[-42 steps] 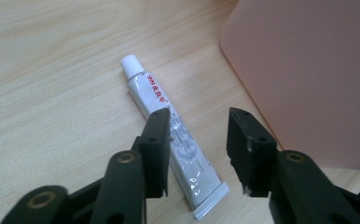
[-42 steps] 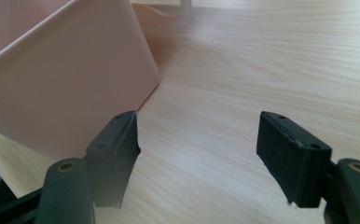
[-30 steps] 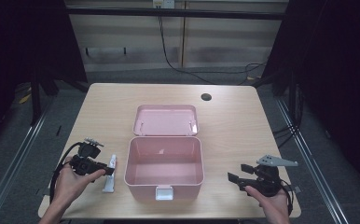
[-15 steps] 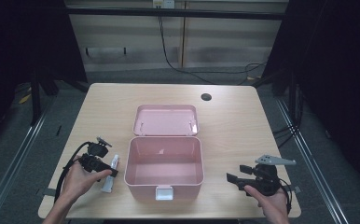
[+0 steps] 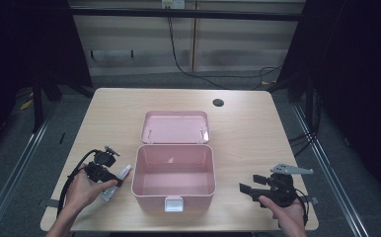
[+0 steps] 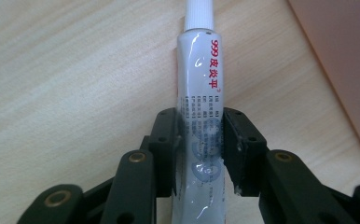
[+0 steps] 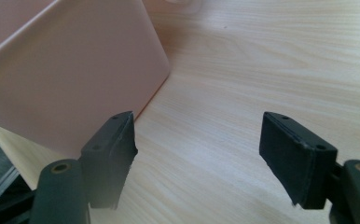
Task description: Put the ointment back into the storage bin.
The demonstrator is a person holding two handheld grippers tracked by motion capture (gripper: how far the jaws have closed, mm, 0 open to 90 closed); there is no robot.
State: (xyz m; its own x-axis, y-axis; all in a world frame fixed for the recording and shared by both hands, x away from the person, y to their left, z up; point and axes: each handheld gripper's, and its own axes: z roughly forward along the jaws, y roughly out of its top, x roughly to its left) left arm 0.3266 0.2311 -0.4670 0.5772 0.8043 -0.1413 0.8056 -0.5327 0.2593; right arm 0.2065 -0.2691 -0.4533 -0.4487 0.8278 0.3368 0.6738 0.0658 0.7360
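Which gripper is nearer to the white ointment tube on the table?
Left. The left gripper has just closed its jaws on the ointment tube, which lies beside the pink box. The right gripper stands open on the far side of the box, nothing between its jaws.

Overhead light falls evenly on the pale wood bench (image 5: 257, 133) in the high view, while the floor and surroundings sink into near black. The open pink box (image 5: 172, 173) casts only a soft, short shadow at its base, and its lid shows a faint sheen. The high view is slightly soft, with fine detail lost in the dark gear at the lower corners. In the left gripper view, the white tube (image 6: 200, 93) carries bright streaks of glare, its red print sharp, while the nearest black jaws blur. In the right gripper view, the close jaws are out of focus and the wood grain beyond reads clearly.
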